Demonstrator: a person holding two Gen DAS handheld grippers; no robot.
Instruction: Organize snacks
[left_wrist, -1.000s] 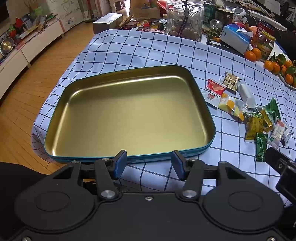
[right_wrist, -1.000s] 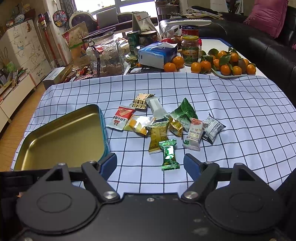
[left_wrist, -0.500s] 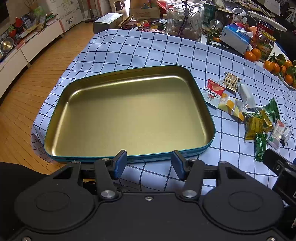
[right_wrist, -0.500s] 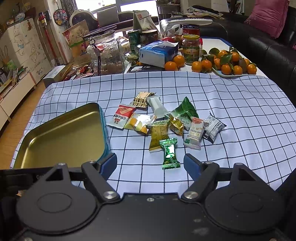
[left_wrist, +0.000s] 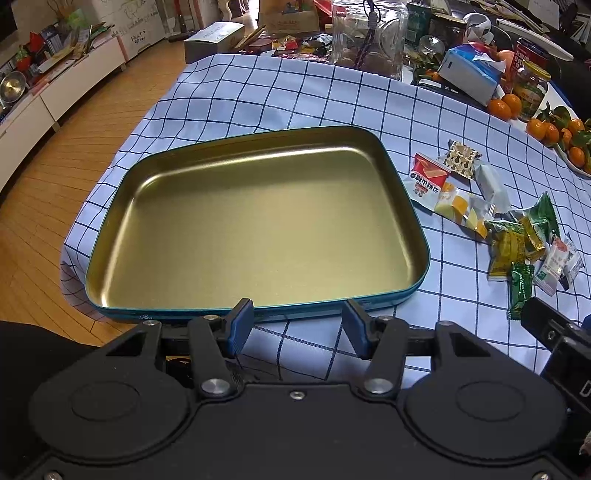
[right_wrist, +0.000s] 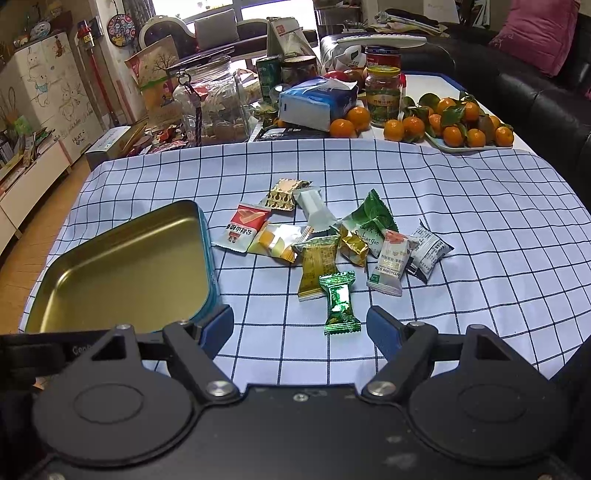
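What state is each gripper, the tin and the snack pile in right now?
left gripper: open, empty, at the tin's near edge.
right gripper: open, empty, behind the green candy.
gold tin: open, nothing inside.
snack pile: wrapped, loose on the cloth beside the tin.

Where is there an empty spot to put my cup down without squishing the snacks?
The gold tin holds nothing. Bare checked cloth lies right of the snack pile, and more between the pile and the tangerines. It is crowded where the wrappers overlap beside the tin, and along the far edge near the glass jar.
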